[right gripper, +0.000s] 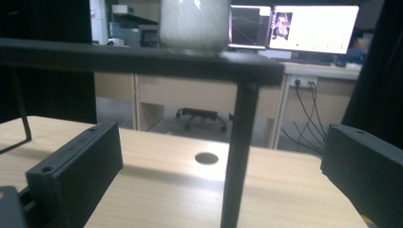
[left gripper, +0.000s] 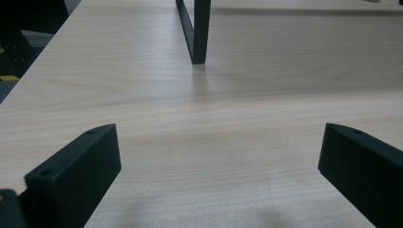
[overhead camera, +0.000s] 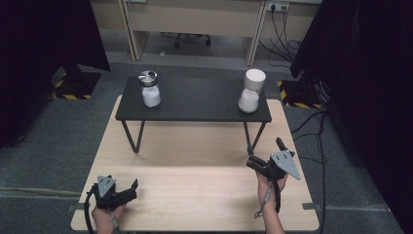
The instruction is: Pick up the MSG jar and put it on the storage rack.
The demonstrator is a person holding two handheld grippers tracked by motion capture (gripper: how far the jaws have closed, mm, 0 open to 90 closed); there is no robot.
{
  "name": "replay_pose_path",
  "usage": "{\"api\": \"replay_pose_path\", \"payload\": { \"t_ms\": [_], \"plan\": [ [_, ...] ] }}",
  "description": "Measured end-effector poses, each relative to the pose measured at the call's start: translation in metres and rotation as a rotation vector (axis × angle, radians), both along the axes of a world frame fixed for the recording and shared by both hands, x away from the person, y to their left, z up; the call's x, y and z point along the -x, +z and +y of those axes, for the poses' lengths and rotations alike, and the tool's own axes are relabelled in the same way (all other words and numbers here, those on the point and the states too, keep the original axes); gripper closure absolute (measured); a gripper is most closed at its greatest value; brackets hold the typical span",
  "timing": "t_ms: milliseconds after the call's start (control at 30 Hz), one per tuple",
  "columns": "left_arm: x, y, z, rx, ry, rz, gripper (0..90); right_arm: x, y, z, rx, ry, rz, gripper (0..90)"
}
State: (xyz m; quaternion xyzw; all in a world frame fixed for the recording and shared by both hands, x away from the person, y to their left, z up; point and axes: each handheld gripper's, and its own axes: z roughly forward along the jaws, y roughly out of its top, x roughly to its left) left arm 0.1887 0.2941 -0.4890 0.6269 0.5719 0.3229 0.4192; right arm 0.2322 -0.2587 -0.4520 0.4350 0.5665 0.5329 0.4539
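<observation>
An office or lab room is showing here: desks (overhead camera: 195, 19) are standing along the far wall, a swivel chair's wheeled base (overhead camera: 192, 39) is sitting under one, and lit computer monitors (right gripper: 313, 28) are glowing on a desk. Cables (overhead camera: 282, 34) are hanging from a wall socket (overhead camera: 276, 7), grey carpet (overhead camera: 58, 131) is covering the floor, and black curtains (overhead camera: 360, 73) are screening off the wooden table (overhead camera: 195, 190).

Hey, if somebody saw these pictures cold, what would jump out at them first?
Probably the two white jars on the black shelf: the left jar with a metal lid, the right jar with a white cap. Next, the open left gripper and right gripper near the wooden table's front edge.
</observation>
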Motion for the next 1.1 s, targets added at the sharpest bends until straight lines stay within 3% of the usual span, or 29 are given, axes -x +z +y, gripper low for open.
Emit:
{"api": "replay_pose_path", "payload": {
  "t_ms": [300,600,867,1100],
  "plan": [
    [-0.001,0.001,-0.001,-0.002,0.0,0.007,0.0,0.013,-0.022,-0.007,-0.02,-0.009,0.023,0.3],
    [-0.002,0.001,-0.002,-0.007,0.002,0.013,0.0,0.022,-0.039,-0.012,0.033,-0.001,0.016,0.3],
    [-0.002,0.002,-0.002,-0.006,0.003,0.015,0.0,0.029,-0.053,-0.018,-0.003,-0.012,0.039,0.3],
    [-0.003,0.002,-0.002,-0.009,0.003,0.018,0.0,0.035,-0.061,-0.022,-0.002,-0.023,0.058,0.3]
  ]
}}
